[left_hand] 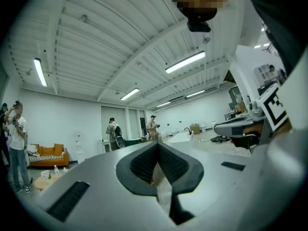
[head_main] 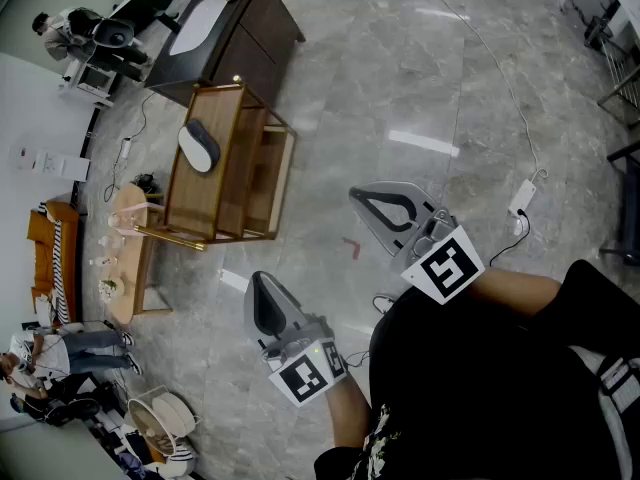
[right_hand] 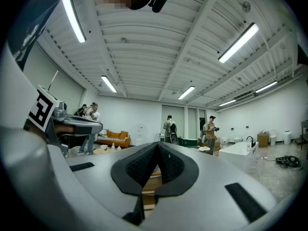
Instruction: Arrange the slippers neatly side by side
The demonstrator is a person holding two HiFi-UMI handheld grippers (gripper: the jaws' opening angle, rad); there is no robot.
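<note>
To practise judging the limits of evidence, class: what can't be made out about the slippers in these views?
Second slipper: in no view; head view shows one grey and white slipper on the wooden rack, whose top hides lower shelves.
Right gripper view: shut jaws of the right gripper cover most of that rack.
Head view: items on the round wooden side table too small.

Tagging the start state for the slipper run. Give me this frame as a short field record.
left gripper: shut, empty
right gripper: shut, empty
slipper: one visible, lying on top of the wooden rack
gap: both grippers apart from the slipper, over the floor
second slipper: cannot tell
task state: not yet begun
</note>
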